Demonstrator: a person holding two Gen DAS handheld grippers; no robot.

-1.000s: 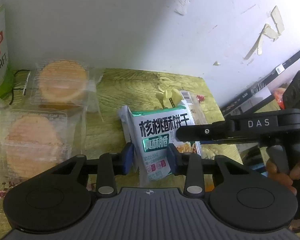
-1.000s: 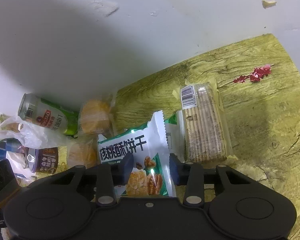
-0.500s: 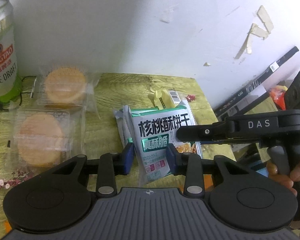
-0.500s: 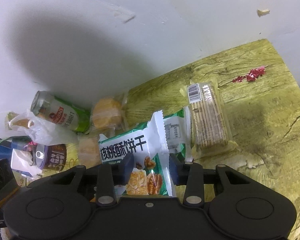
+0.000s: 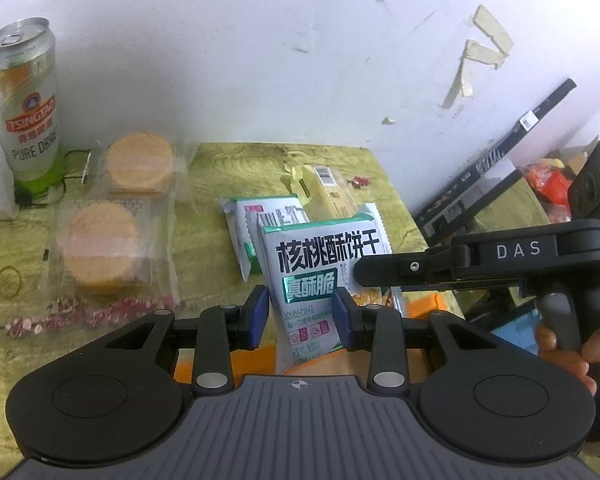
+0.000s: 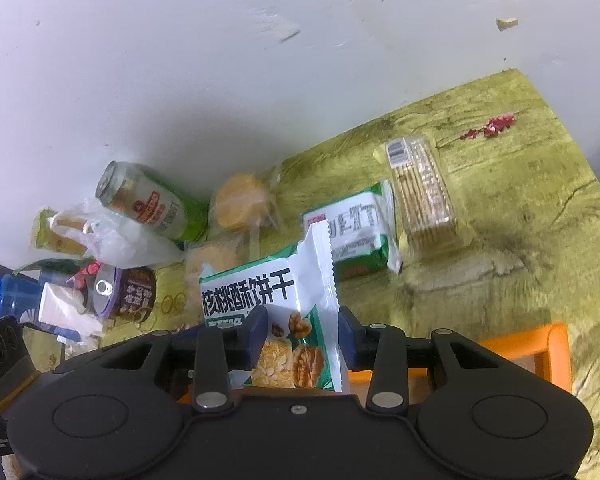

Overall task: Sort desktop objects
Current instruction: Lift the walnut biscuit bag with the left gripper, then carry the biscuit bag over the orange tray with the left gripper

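Jaws of the right gripper (image 6: 299, 332) were clenched on the biscuit packet (image 6: 276, 304), which we held above the bench (image 6: 500, 208) and an orange tray (image 6: 540, 344). Left gripper (image 5: 300, 316) had its jaws spread around the packet's lower end, not pressing it. Behind lay a second packet (image 5: 260, 216).
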